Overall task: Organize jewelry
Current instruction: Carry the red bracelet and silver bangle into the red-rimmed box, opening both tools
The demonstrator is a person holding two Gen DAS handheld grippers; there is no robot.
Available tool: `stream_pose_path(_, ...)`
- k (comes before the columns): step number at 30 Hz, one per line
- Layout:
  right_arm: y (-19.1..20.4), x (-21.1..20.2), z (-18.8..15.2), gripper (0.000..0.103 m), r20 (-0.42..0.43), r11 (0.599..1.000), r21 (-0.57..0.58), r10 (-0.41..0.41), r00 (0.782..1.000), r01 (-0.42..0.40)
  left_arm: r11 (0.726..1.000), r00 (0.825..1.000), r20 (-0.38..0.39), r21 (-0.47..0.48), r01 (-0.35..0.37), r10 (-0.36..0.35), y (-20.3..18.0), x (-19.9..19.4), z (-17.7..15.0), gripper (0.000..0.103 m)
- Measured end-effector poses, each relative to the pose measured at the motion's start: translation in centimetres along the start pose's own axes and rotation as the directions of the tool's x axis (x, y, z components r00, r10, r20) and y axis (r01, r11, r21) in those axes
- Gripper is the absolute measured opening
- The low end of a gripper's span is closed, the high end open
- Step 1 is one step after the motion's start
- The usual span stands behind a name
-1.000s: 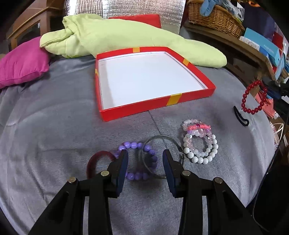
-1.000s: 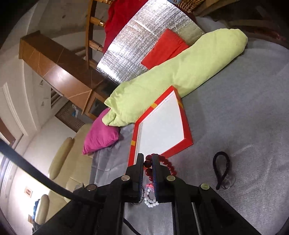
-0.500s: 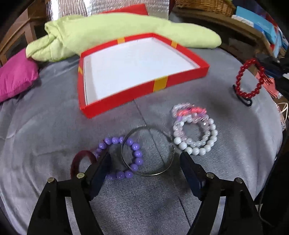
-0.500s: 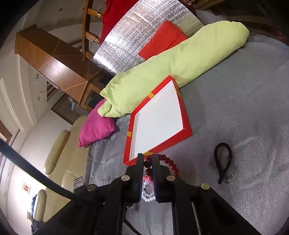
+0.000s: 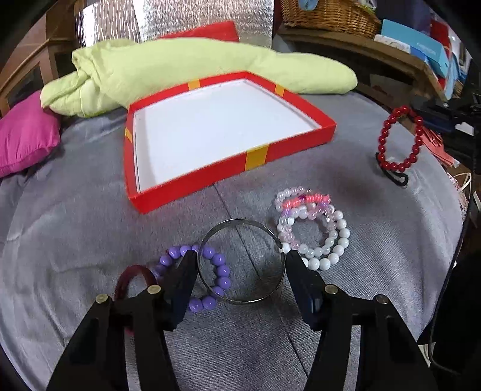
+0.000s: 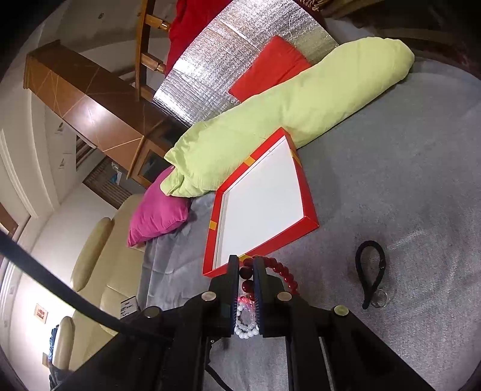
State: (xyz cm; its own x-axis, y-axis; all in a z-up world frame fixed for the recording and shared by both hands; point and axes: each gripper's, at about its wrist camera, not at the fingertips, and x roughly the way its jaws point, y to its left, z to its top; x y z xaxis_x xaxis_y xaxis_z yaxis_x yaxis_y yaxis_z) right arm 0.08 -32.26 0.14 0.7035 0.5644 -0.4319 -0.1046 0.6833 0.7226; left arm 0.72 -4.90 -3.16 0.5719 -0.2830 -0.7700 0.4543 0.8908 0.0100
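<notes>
A red box point(image 5: 258, 158) with a white inside lies open on the grey cloth; it also shows in the right wrist view point(image 6: 303, 237). My left gripper point(image 5: 240, 255) is open, its fingers on either side of a silver bangle point(image 5: 240, 300) that overlaps a purple bead bracelet point(image 5: 222, 272). A dark red ring point(image 5: 132, 272) lies to its left. Stacked white and pink bead bracelets point(image 5: 312, 231) lie to the right. My right gripper point(image 6: 246, 264) is shut on a red bead bracelet point(image 6: 284, 275), held above the cloth point(image 5: 383, 141).
A black hair tie point(image 6: 371, 270) lies on the cloth right of the box. A green pillow point(image 5: 186, 72) and pink cushion point(image 5: 24, 135) lie behind the box. A wicker basket point(image 5: 327, 13) and shelves stand at the back right.
My left gripper opened wide and moved forward, so its fingers now flank the silver bangle. My right gripper kept hold of the red bracelet and drifted slightly.
</notes>
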Motion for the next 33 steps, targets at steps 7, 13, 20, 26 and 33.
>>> stream_pose_path(7, 1.8, 1.5, 1.3, 0.01, 0.034, 0.998, -0.068, -0.005, 0.999, 0.007, 0.999, 0.996, 0.091, -0.042, 0.012, -0.008, 1.3, -2.3, 1.3, 0.062)
stream_pose_path(13, 2.9, 4.9, 3.7, 0.01, 0.05, 0.997, -0.07, 0.02, 0.999, -0.016, 0.992, 0.983, 0.184, -0.128, 0.011, 0.013, 4.3, -2.9, 5.2, 0.062)
stream_pose_path(20, 3.1, 10.0, 5.8, 0.01, 0.029, 0.998, -0.04, 0.041, 0.999, -0.04, 0.979, 0.982, 0.18, -0.203, -0.026, 0.064, 7.4, 0.0, 8.9, 0.062)
stream_pose_path(26, 1.8, 14.0, 6.8, 0.01, -0.01, 0.999, -0.043, -0.013, 1.0, 0.013, 0.977, 0.991, 0.113, -0.209, -0.044, 0.069, 8.0, 2.6, 10.0, 0.062)
stream_pose_path(33, -1.3, 14.3, 8.4, 0.019, -0.013, 0.993, 0.029, -0.117, 0.993, 0.117, 0.982, 0.995, 0.039, -0.167, -0.089, 0.097, 6.2, 4.7, 10.2, 0.064)
